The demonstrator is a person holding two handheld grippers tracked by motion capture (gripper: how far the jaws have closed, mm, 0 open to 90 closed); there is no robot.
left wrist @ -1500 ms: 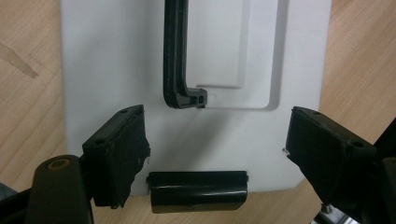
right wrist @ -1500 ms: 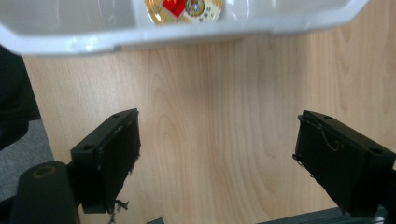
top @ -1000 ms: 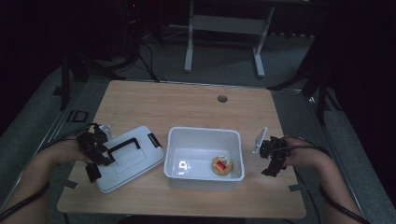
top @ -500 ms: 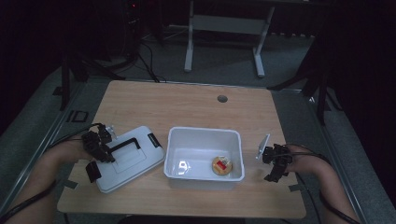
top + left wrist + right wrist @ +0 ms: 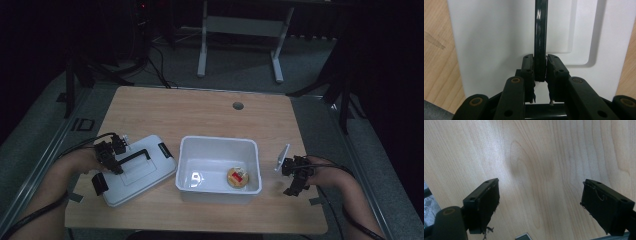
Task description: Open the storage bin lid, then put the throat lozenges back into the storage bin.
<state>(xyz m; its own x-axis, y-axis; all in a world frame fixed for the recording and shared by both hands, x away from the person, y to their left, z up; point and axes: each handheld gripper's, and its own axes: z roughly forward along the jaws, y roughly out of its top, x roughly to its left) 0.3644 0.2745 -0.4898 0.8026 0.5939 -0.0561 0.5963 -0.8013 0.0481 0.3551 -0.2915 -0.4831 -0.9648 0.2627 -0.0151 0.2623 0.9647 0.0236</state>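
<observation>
Since a second ago, left claw (image 5: pixel 540 72) has just been closing and now clamps the lid's black handle (image 5: pixel 134 156) at 9 o'clock of the tub (image 5: pixel 218 169), right claw (image 5: pixel 295 176) gaping over bare counter (image 5: pixel 200 112); off-center grip could tip the lid (image 5: pixel 135 172) when lifted.

Left gripper (image 5: pixel 111 154) is sitting at lower left of frame on the white lid (image 5: pixel 137 170), jaws just closing on its black handle (image 5: pixel 134 157). Lid is lying flat on the counter (image 5: pixel 200 112), just beside the open white bin (image 5: pixel 218 169) at centre. A small round yellow-red item (image 5: pixel 238 177) is lying inside the bin. Right gripper (image 5: pixel 294 172) is hovering at lower right, clear of the bin.
</observation>
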